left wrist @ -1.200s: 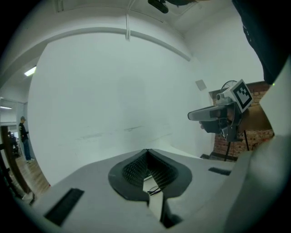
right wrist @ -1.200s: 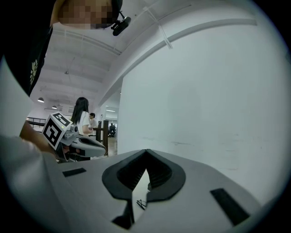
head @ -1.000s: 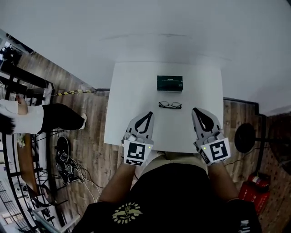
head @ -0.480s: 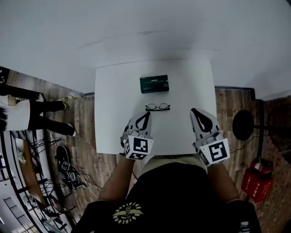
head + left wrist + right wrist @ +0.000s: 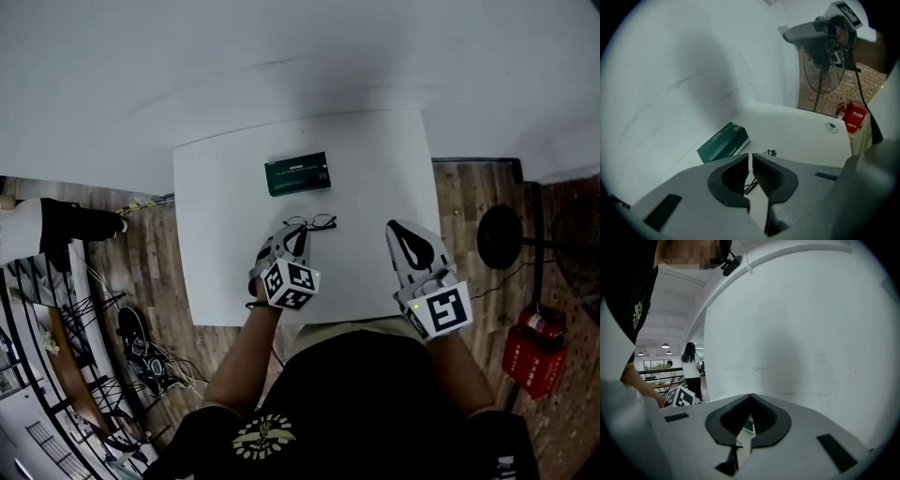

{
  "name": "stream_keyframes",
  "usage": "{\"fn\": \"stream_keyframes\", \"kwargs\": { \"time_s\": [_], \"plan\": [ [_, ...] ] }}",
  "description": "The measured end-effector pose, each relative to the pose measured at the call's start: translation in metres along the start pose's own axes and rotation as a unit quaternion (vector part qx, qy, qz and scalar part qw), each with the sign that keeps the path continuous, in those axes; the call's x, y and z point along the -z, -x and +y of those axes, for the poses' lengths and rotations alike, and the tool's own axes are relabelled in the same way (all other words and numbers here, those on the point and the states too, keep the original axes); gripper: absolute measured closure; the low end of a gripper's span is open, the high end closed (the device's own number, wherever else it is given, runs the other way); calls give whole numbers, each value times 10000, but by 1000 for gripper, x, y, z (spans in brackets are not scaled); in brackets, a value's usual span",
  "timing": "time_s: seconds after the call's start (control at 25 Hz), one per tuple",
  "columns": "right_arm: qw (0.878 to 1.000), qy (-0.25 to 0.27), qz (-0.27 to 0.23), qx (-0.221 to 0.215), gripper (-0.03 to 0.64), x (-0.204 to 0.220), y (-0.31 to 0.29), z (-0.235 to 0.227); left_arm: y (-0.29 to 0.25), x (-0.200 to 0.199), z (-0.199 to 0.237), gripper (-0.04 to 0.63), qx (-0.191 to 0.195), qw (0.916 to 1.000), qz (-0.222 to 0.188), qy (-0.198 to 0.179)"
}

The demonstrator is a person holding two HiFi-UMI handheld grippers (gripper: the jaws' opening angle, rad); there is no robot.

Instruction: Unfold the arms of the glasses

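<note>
Now | black thin-framed glasses (image 5: 322,222) on white bench (image 5: 375,187), long axis left-right, near dark green box (image 5: 297,176) | left gripper (image 5: 297,232) barely parted, has dropped to their left end | right gripper (image 5: 404,227) clenched, empty

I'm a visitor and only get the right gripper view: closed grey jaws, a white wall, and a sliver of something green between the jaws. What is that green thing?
Observer: It is a dark green box lying flat on the white table. The head view shows the whole of it.
Operator: I was told there are glasses. Where are they?
Observer: The glasses lie between the box and the table's near edge, not touching the box.
Operator: And the other gripper?
Observer: The left gripper has its tips at the left end of the glasses. Its own view shows its jaws a narrow slit apart.
</note>
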State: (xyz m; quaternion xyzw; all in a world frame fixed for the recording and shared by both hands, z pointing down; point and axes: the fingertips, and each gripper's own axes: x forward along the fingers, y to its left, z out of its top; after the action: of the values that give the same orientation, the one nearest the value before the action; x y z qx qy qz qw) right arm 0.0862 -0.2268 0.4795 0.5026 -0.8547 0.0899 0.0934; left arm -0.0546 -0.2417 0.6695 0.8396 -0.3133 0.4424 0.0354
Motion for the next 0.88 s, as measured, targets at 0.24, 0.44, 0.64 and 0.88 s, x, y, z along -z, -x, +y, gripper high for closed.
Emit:
{"fn": "stream_keyframes", "kwargs": {
  "time_s": [0.24,0.44,0.64,0.88],
  "plan": [
    [9999,-69,118,43,615,6,-9,-15,-36,22,-11,544,178,9922,877,-873],
    [9995,-262,146,80,615,12,-13,-25,-58,36,-18,511,335,9818,1350,-1296],
    [9992,-332,192,94,615,19,-9,-33,-72,44,-21,511,317,9705,1693,-1688],
    [9988,-310,352,145,615,23,-7,-40,-80,52,-27,500,319,9601,1977,-1954]
  ]
}}
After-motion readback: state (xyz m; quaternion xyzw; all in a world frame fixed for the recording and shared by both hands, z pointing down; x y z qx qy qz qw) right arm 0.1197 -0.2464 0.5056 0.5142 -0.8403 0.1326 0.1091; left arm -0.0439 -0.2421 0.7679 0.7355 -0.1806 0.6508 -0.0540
